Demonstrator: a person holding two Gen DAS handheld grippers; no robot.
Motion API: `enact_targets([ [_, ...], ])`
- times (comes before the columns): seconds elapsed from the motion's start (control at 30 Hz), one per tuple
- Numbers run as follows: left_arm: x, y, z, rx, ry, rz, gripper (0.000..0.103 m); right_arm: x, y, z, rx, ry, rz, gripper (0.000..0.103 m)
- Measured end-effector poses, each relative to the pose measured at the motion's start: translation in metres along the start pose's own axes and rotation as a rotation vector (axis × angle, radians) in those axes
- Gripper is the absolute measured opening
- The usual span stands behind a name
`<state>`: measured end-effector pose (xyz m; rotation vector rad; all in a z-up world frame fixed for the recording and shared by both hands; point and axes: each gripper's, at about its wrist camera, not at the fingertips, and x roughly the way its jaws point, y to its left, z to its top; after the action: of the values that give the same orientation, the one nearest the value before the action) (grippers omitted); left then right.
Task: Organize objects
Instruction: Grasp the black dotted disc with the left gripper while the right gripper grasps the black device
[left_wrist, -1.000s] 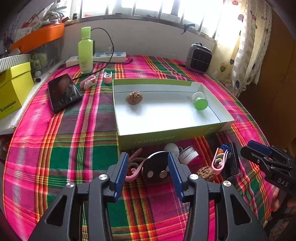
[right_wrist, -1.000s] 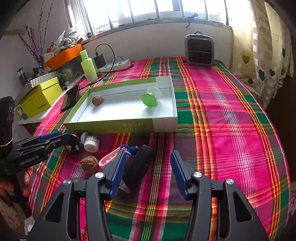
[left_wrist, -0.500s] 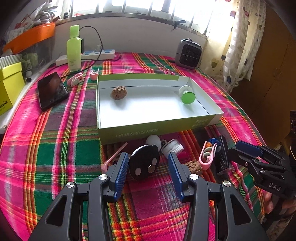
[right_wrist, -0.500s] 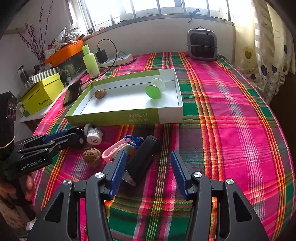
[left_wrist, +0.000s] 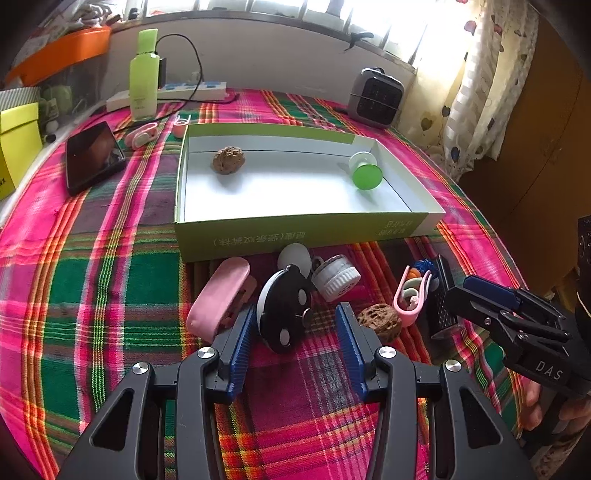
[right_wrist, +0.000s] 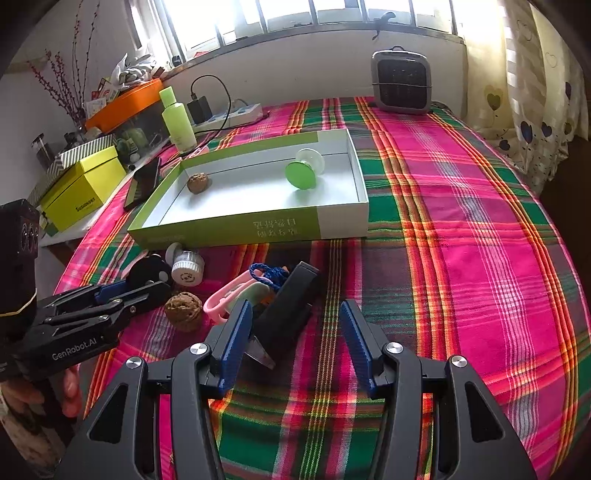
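Yellow box (left_wrist: 14, 147) is cut off by the left edge in the left view. Print on the tray (left_wrist: 306, 236) front wall is too small to read. Black holder (right_wrist: 288, 306) hides its blade base.

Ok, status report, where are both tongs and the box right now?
Left tongs open, around black disc. Right tongs open, beside black clipper. Box holds walnut, green sucker. Pink clip crowds left.

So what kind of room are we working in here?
Most likely a lived-in room at home, not a lab: a plaid tablecloth under a window, heart-print curtains, and a small space heater beside a power strip.
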<state>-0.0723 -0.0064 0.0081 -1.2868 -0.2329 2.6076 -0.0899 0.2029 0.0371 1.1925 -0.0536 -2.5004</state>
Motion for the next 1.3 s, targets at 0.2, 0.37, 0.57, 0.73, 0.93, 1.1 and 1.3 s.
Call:
enact_targets([
  [0.2, 0.0, 0.002, 0.001, -0.004, -0.003, 0.003, 0.043, -0.01, -0.012, 0.001, 0.068, -0.047, -0.003, 0.051],
  [0.37, 0.0, 0.003, 0.001, 0.007, -0.006, 0.006, 0.043, -0.007, -0.014, 0.001, 0.078, -0.036, -0.029, 0.051],
  [0.57, 0.001, 0.005, 0.003, 0.004, -0.007, -0.003, 0.043, 0.001, -0.009, 0.0, 0.08, -0.023, 0.0, 0.051],
  [0.73, 0.001, 0.004, 0.002, 0.004, -0.008, -0.003, 0.043, 0.004, -0.004, 0.001, 0.078, -0.034, -0.002, 0.051],
  [0.93, 0.001, 0.005, 0.002, 0.002, -0.008, -0.004, 0.043, 0.013, -0.002, 0.001, 0.086, -0.012, 0.021, 0.051],
  [1.1, 0.002, 0.003, 0.003, 0.005, -0.009, -0.004, 0.043, 0.019, 0.0, -0.001, 0.068, 0.001, 0.003, 0.051],
  [1.3, 0.003, -0.003, 0.003, 0.025, -0.012, 0.01, 0.043, 0.02, 0.008, -0.002, -0.009, 0.01, -0.075, 0.051],
])
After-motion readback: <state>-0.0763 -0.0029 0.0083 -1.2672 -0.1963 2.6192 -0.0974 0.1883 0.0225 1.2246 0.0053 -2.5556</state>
